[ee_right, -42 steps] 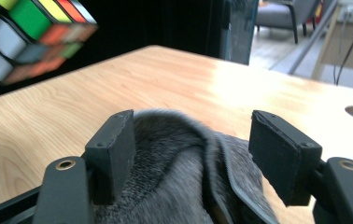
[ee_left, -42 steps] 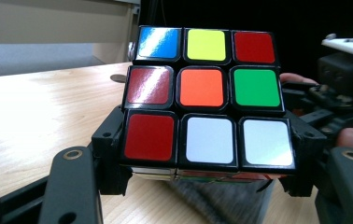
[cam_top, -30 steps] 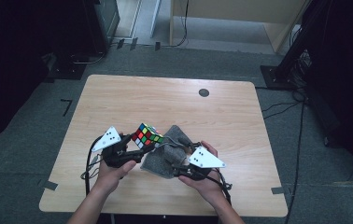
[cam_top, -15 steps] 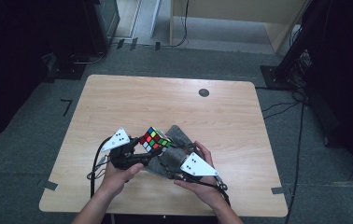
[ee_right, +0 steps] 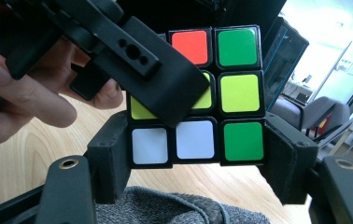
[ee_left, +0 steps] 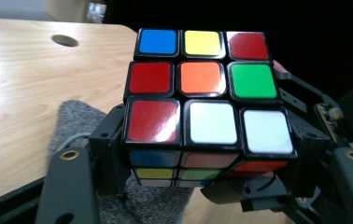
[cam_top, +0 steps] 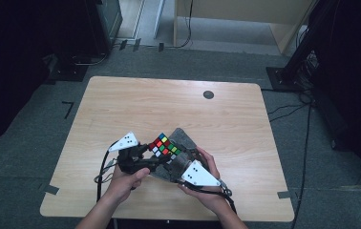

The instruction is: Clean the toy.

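The wooden table point(cam_top: 121, 105) stands on grey carpet point(cam_top: 35, 143), with a small round dark hole point(cam_top: 208, 94) near its far edge. Strips of tape point(cam_top: 67, 109) mark the floor to its left. A dark stand base point(cam_top: 283, 76) sits at the far right, with cables point(cam_top: 307, 119) trailing past the table's right side.

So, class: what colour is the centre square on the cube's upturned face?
Orange, on the cube; it shows best in the left gripper view.

Glossy plastic cube point(ee_left: 202, 98), fuzzy cloth point(ee_right: 165, 207)
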A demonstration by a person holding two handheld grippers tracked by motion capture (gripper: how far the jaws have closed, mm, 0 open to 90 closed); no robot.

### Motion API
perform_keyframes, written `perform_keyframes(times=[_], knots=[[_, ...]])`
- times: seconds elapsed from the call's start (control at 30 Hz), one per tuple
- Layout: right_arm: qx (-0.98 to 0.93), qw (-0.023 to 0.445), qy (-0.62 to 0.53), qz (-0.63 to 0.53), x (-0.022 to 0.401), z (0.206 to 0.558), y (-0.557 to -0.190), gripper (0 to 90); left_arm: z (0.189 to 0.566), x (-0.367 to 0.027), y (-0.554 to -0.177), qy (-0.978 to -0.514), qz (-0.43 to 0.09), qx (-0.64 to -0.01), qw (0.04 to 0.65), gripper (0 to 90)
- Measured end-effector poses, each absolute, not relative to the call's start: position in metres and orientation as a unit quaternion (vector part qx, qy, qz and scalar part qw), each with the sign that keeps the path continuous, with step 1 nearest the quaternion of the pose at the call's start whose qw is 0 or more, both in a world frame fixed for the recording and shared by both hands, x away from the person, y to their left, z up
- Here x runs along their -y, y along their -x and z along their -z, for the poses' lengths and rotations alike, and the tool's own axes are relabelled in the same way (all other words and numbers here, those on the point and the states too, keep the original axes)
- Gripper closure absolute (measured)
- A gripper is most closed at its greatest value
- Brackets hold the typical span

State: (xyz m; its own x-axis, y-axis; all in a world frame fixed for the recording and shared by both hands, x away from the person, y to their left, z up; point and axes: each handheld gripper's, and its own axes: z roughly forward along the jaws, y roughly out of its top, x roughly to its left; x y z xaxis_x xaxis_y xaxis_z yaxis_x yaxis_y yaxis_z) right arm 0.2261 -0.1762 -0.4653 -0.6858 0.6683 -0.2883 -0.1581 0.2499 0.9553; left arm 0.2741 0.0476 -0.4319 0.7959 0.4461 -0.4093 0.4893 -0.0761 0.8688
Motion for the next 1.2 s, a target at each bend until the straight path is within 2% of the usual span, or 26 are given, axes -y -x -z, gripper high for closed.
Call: perform_keyframes(times=[0.17,0.27,0.4,0.67,0.73,0.83,1.03,1.1,1.17,1.2], knots=[[-0.707,0.343,-0.189,-0.589,0.179,0.465,-0.226,34.1,0.432,-0.048,-0.276,-0.733,0.027,-0.31,0.605,30.6],[-0.705,0.34,-0.198,-0.59,0.183,0.465,-0.228,34.6,0.429,-0.055,-0.276,-0.722,0.027,-0.303,0.621,26.8],[-0.704,0.348,-0.212,-0.582,0.188,0.466,-0.231,34.6,0.426,-0.061,-0.277,-0.706,0.03,-0.308,0.637,26.4],[-0.695,0.35,-0.247,-0.577,0.205,0.465,-0.239,34.6,0.425,-0.07,-0.279,-0.7,0.012,-0.307,0.645,23.3],[-0.693,0.346,-0.25,-0.58,0.208,0.464,-0.24,34.7,0.429,-0.07,-0.281,-0.718,-0.007,-0.311,0.623,23.1],[-0.693,0.328,-0.26,-0.586,0.215,0.459,-0.242,34.6,0.438,-0.066,-0.285,-0.743,-0.012,-0.313,0.592,15.4],[-0.694,0.294,-0.271,-0.598,0.216,0.45,-0.242,34.6,0.444,-0.055,-0.278,-0.775,-0.076,-0.275,0.563,11.4],[-0.693,0.269,-0.28,-0.608,0.216,0.444,-0.241,34.6,0.446,-0.052,-0.274,-0.783,-0.104,-0.255,0.557,11.3],[-0.688,0.223,-0.301,-0.622,0.217,0.438,-0.24,34.6,0.446,-0.048,-0.269,-0.789,-0.139,-0.232,0.552,11.3],[-0.686,0.205,-0.311,-0.625,0.218,0.436,-0.24,34.6,0.446,-0.048,-0.269,-0.789,-0.139,-0.232,0.552,11.4]])
